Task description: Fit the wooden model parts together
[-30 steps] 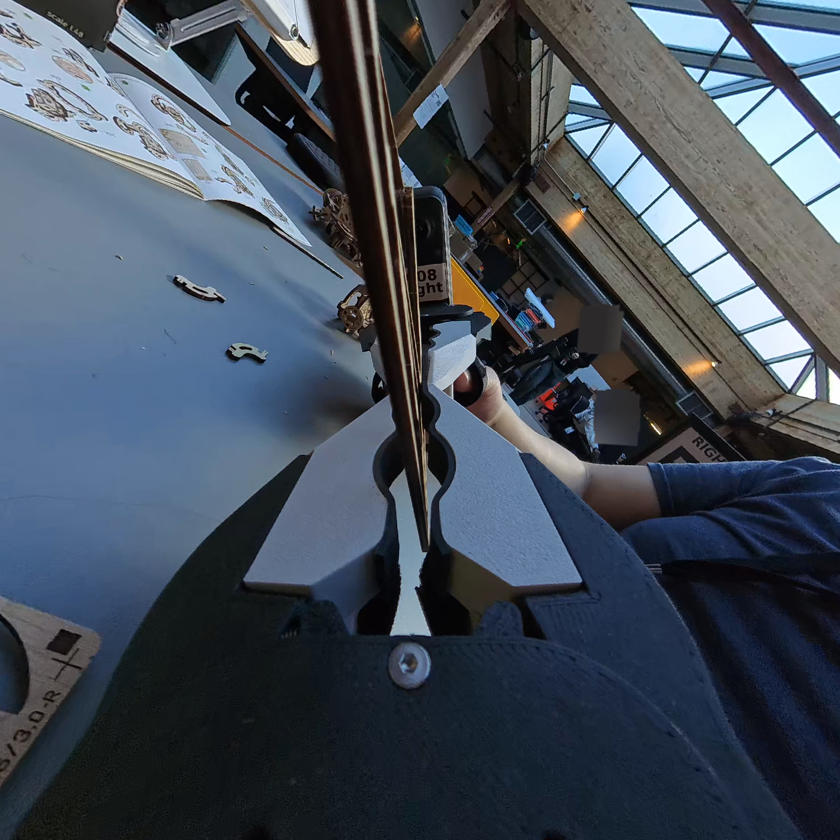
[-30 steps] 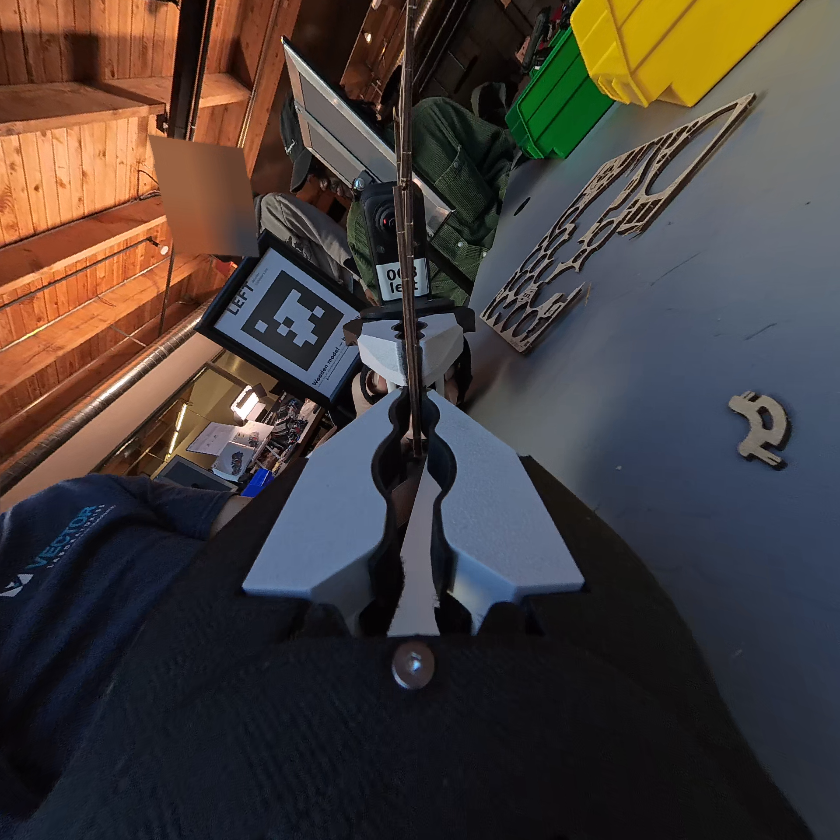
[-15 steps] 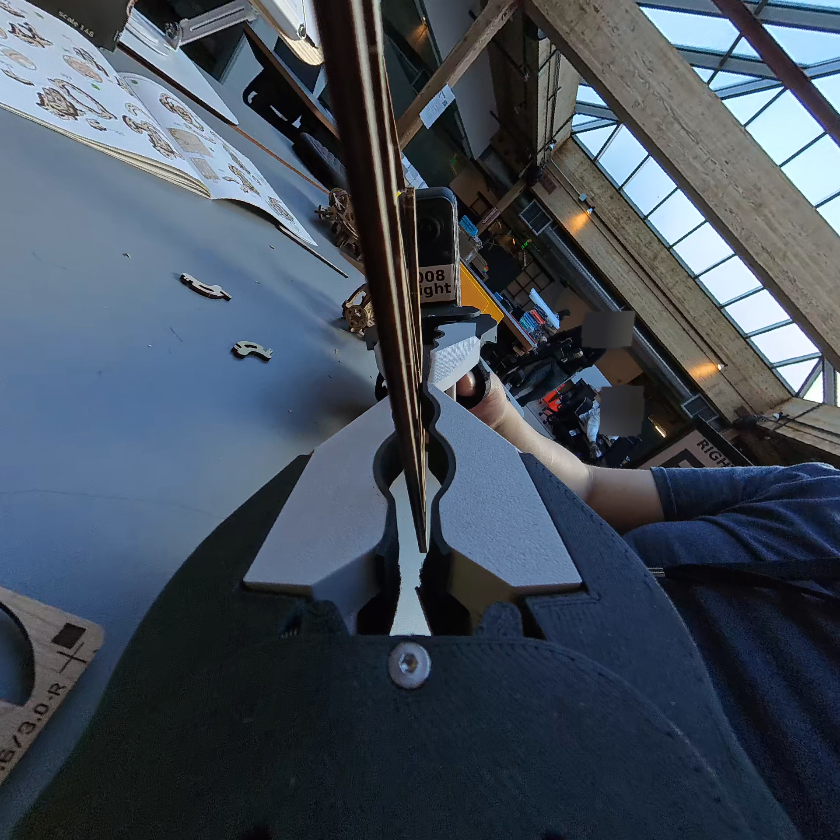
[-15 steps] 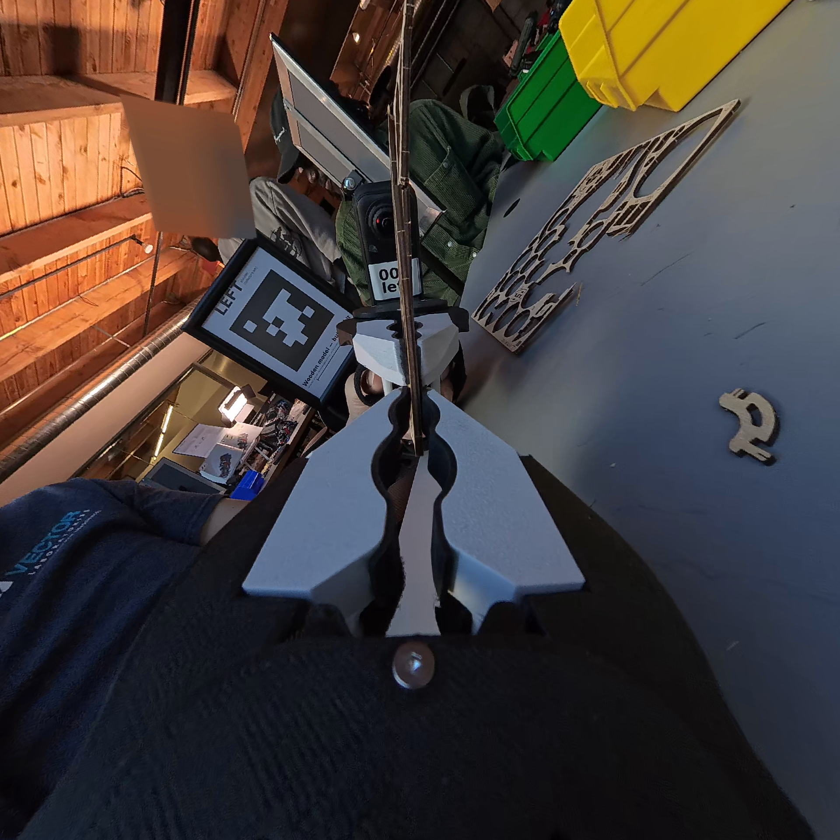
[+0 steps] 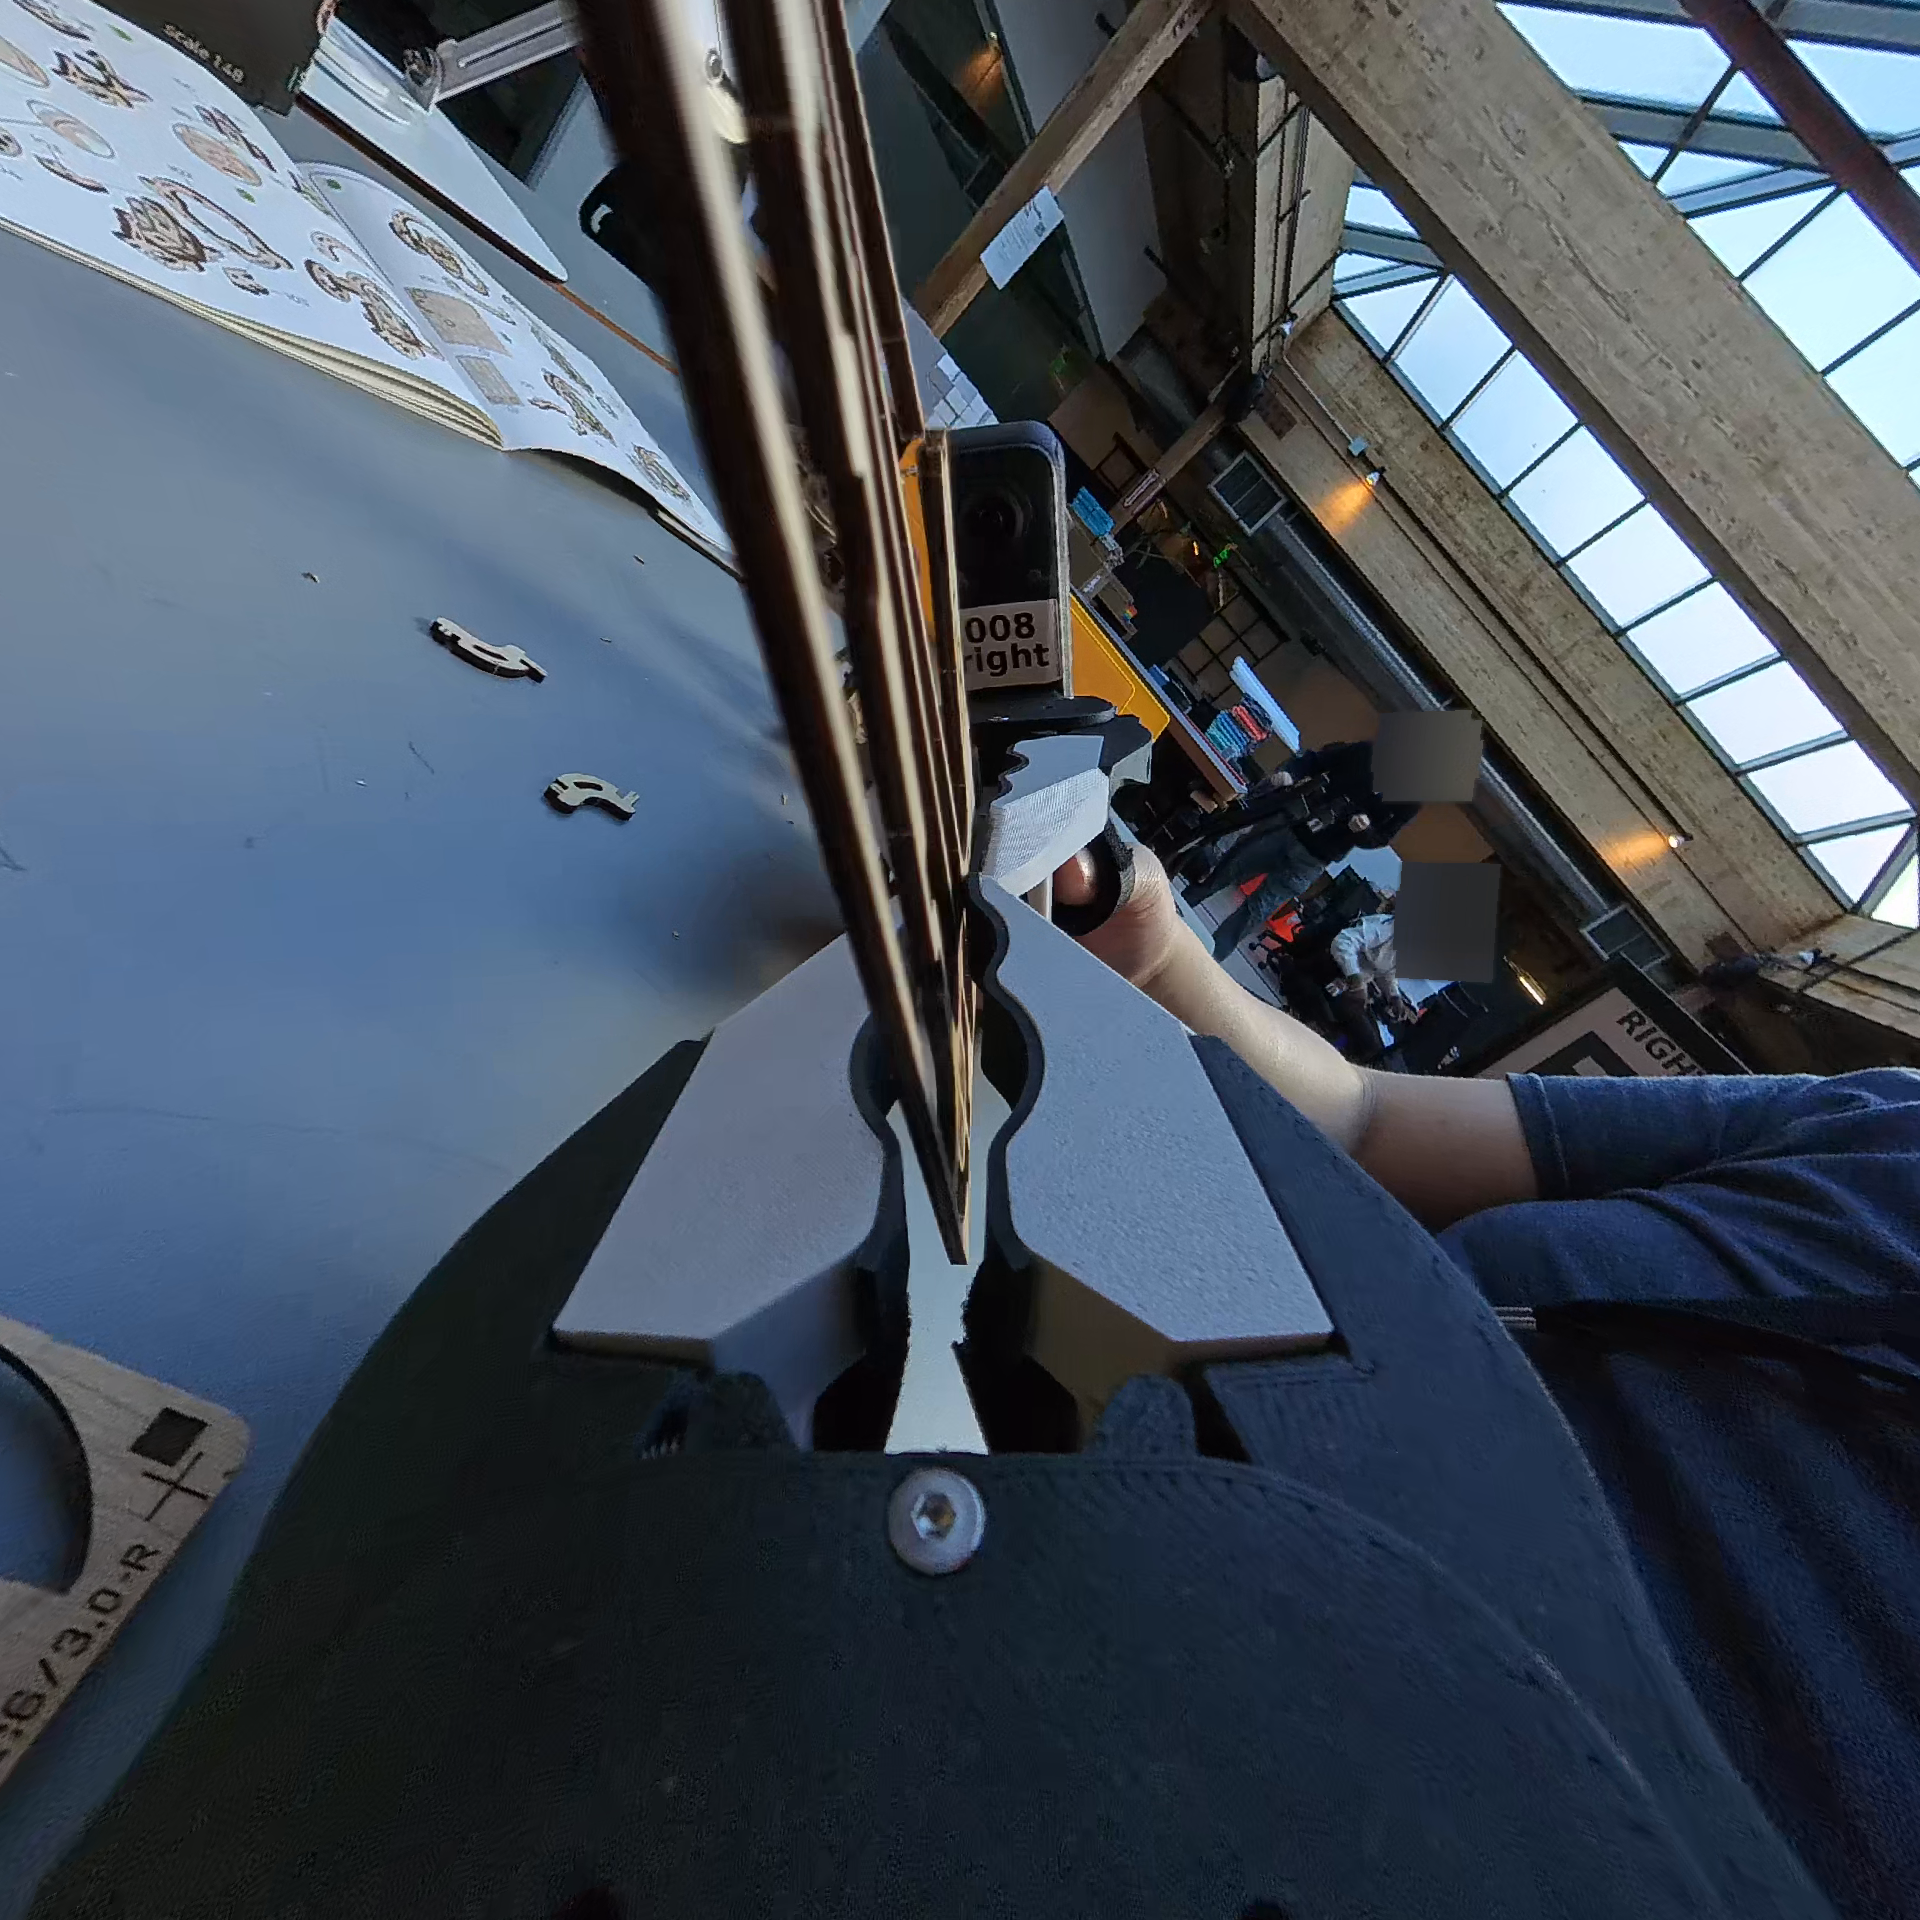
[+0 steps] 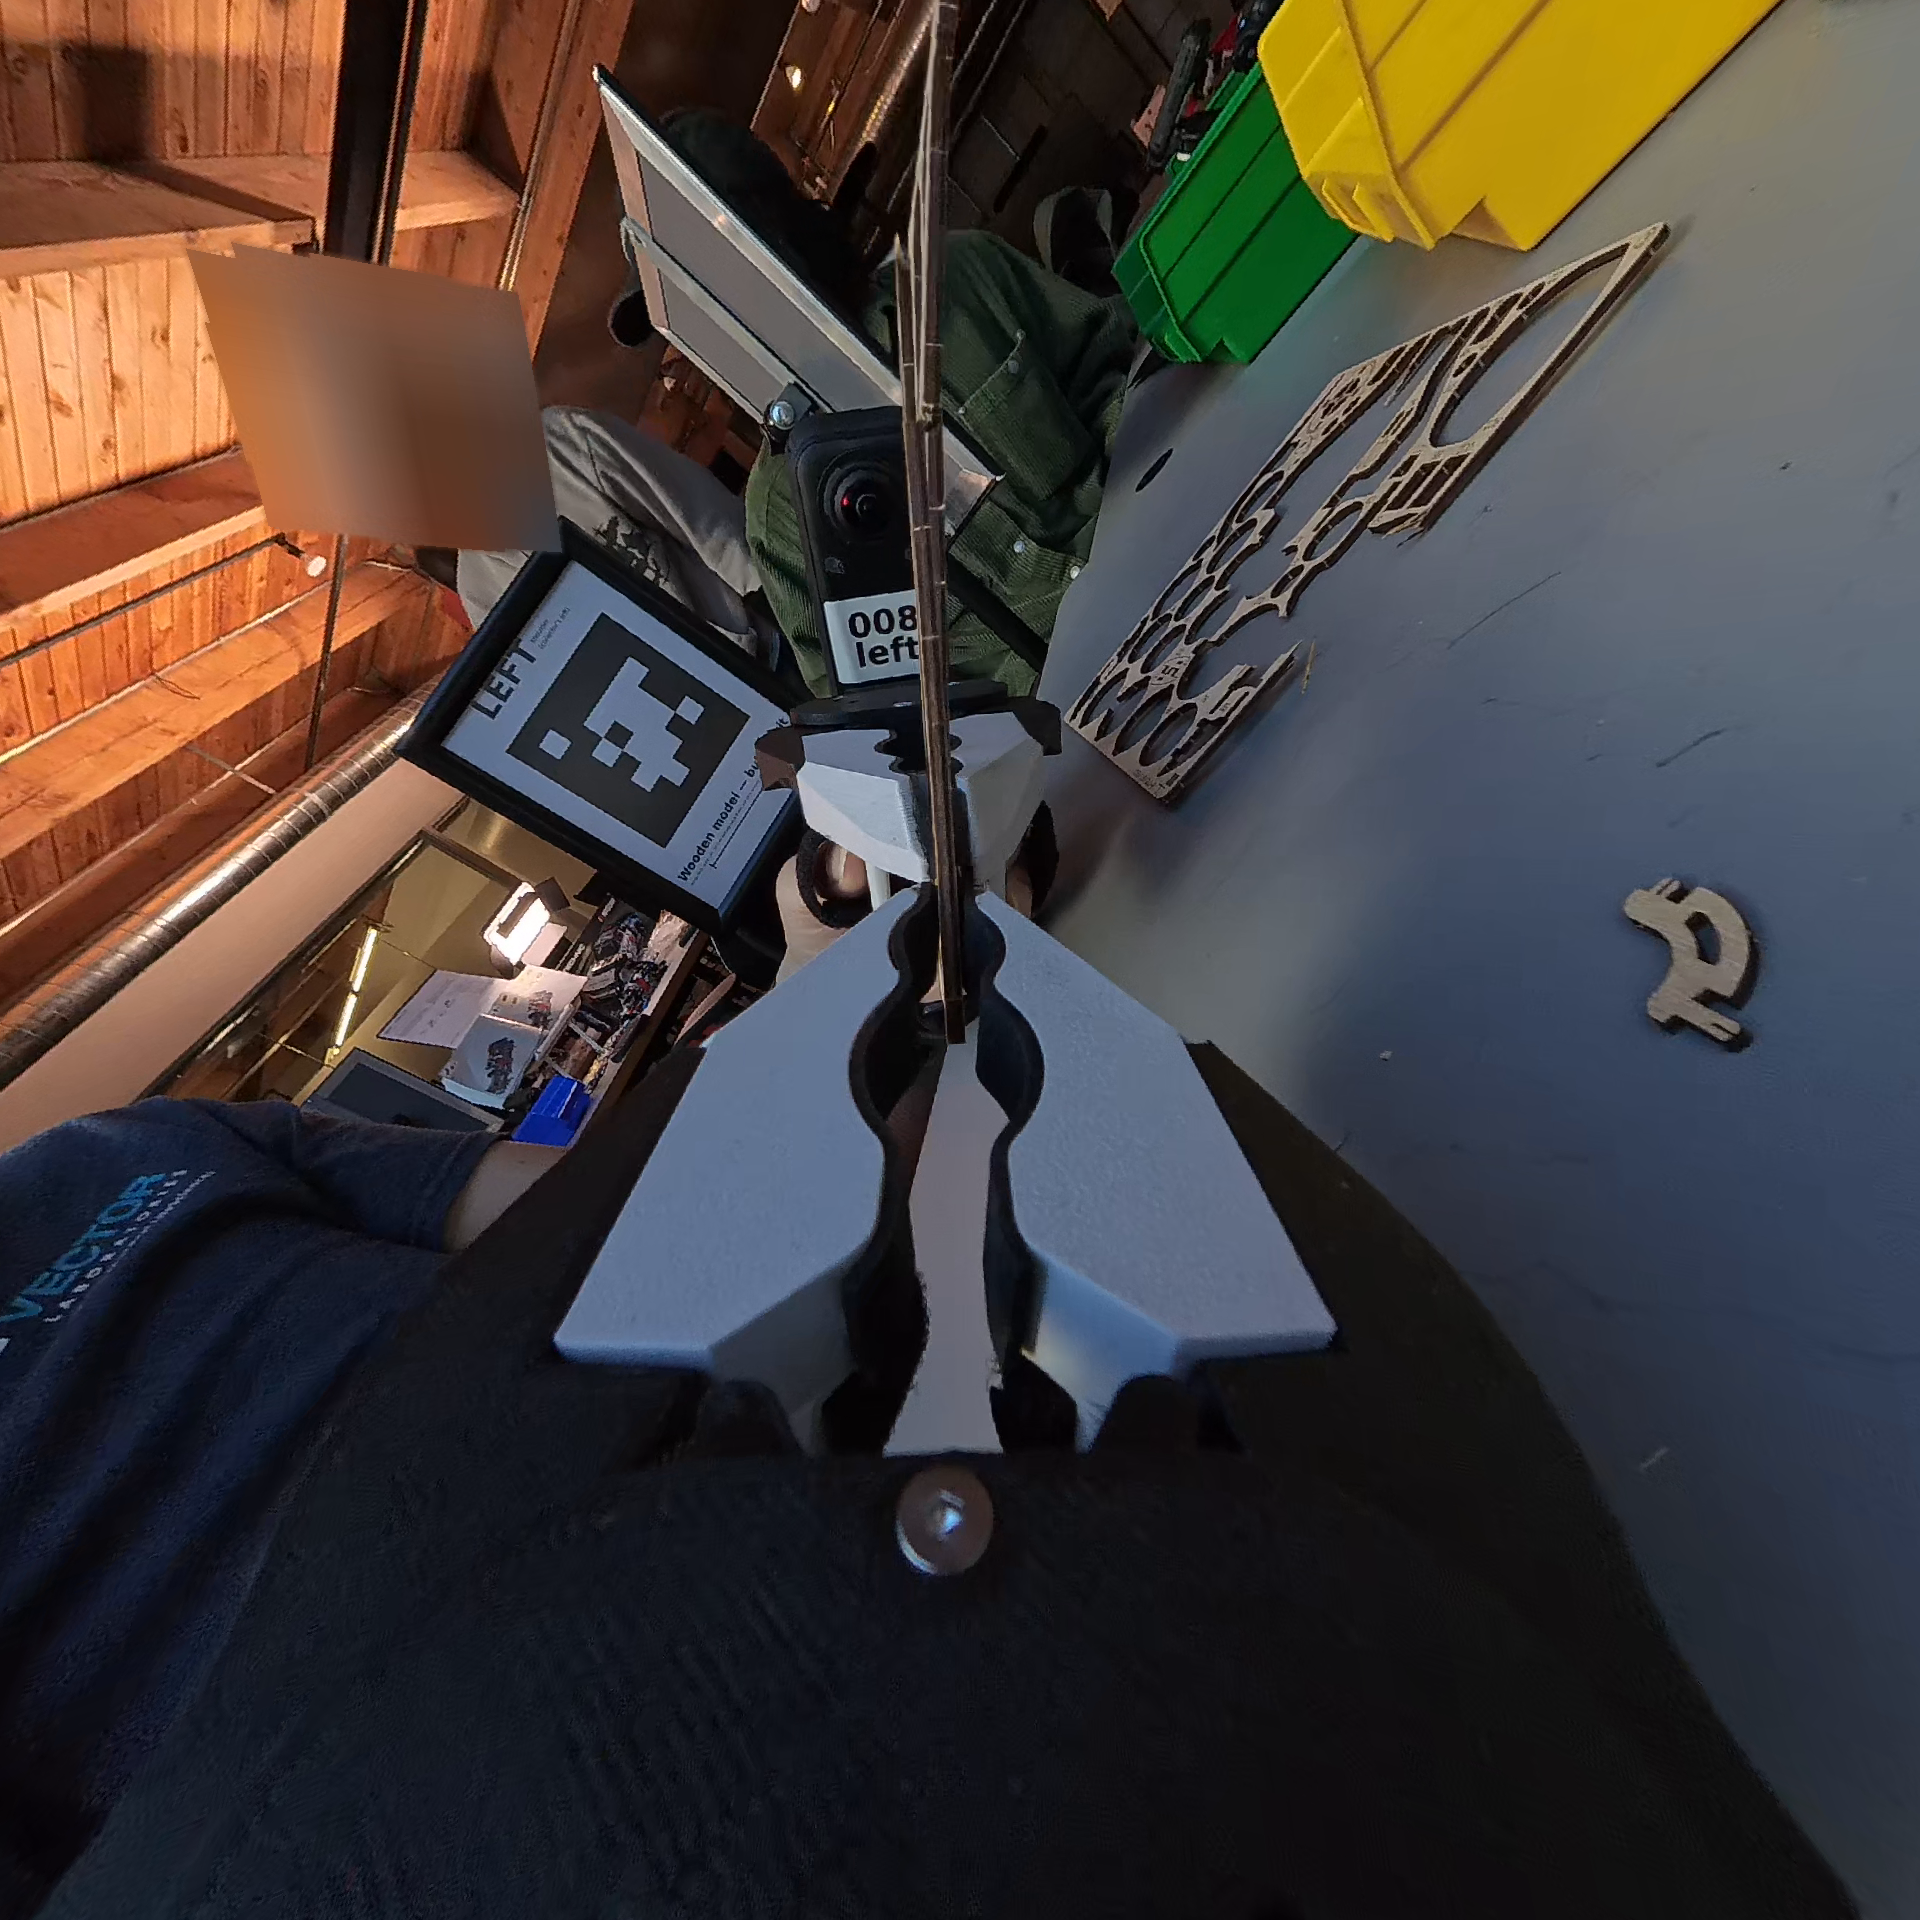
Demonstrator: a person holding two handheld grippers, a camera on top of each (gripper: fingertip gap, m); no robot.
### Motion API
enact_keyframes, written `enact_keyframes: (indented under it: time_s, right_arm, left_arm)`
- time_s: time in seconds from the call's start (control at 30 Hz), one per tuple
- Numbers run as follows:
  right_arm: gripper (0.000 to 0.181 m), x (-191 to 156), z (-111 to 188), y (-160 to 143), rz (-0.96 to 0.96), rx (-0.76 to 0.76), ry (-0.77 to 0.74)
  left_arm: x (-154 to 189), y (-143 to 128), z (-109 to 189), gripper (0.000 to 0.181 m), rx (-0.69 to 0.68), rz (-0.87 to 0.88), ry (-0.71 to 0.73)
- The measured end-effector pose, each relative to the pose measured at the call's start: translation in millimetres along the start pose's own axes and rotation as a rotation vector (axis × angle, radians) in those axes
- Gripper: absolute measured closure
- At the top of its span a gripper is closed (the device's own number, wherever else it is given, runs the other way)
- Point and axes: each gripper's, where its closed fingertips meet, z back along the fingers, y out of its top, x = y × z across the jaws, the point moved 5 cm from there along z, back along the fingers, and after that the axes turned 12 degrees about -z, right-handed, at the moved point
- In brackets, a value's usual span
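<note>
- Right now we see the left tool point(image 5: 951, 997) closed on a thin, dark-edged laser-cut wooden sheet point(image 5: 831, 520), which we view edge-on; its two grey fingers point(image 5: 769, 1164) press the sheet's flat sides near one end.
- From there the sheet runs up and out of the top of the left wrist view, clear of the dark grey counter point(image 5: 312, 935).
- Opposite, the right tool point(image 6: 945, 935) is likewise clamped on the same wooden sheet point(image 6: 928, 520), with only a narrow slit between its grey fingers point(image 6: 1122, 1143) where the wood sits.
- We see each tool facing the other along the sheet: the right one point(image 5: 1049, 821) shows beyond the wood in the left wrist view, with a person's hand point(image 5: 1132, 914) on it, and the left one point(image 6: 914, 790) shows in the right wrist view.
- On the counter, two small loose hook-shaped wooden pieces point(image 5: 488, 655) point(image 5: 592, 798) lie well apart from the sheet, near an open instruction booklet with printed part drawings point(image 5: 312, 270).
- At the lower left edge of that view lies the corner of a pale plywood panel with engraved marks point(image 5: 114, 1475).
- Through the right wrist view we find one small hook-shaped piece point(image 6: 1694, 966) lying flat, and farther off a spent plywood frame full of cut-out holes point(image 6: 1340, 520).
- Beyond that frame stand a green plastic bin point(image 6: 1216, 260) and a yellow plastic bin point(image 6: 1475, 114), touching side by side.
- A framed sign with a black-and-white square marker point(image 6: 613, 727) stands behind the left tool.
</note>
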Motion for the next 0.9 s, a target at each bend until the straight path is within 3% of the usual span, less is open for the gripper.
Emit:
enact_keyframes:
  time_s: [0.9]
  right_arm:
    - [0.178,10,-2,0,0.013,0.006,-0.125]
  left_arm:
    - [-6,-6,1,0.18,-0.026,0.033,0.113]
